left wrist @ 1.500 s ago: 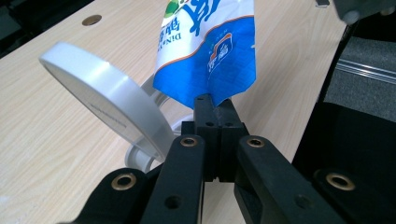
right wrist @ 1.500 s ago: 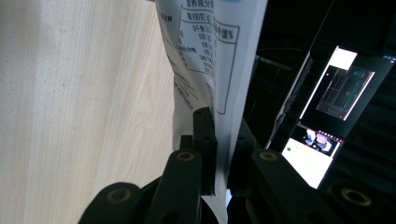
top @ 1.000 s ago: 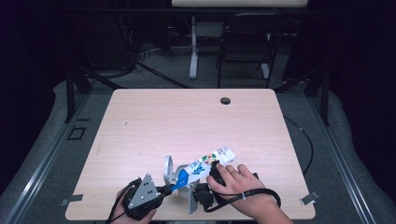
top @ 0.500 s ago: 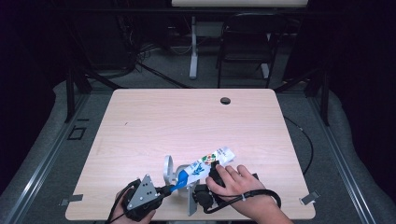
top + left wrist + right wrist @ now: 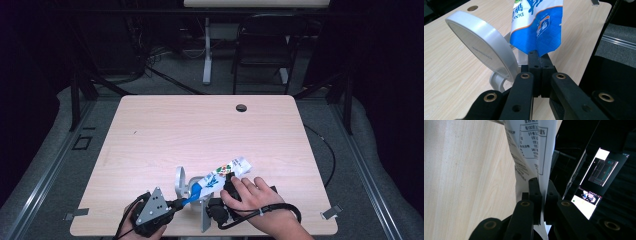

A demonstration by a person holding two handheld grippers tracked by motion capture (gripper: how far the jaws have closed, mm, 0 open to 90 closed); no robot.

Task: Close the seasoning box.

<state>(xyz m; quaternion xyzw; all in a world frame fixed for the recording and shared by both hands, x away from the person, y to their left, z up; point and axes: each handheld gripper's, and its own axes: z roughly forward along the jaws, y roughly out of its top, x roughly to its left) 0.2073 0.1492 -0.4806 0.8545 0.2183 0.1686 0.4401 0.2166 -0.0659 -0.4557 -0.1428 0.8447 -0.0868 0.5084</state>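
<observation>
A person at the near edge of the table has a printed packet stretched between the two hand-held tools, lifted off the wood and slanting from lower left up to upper right. The left gripper, with its grey three-cornered plate on top, has its jaws pinched together on the packet's blue bottom corner; in the left gripper view that blue corner comes down right into the closed tips of the left gripper. The right gripper, under the person's right hand, grips the packet farther along, toward its white end. In the right gripper view the white back of the packet, covered in small print and a table of figures, runs down between the jaws of the right gripper, which are clamped flat on it. Just beside the left tool and behind the packet stands a small round white mirror on a stand, tilted; up close in the left gripper view the mirror's thick white rim sits to the left of the packet, very near it, though I cannot tell whether they touch. The table is pale wood with a dark round hole near its far edge. Beyond it the room is dark, with a black chair, a white table leg and cables on the grey floor. A lit screen shows in the right gripper view.
</observation>
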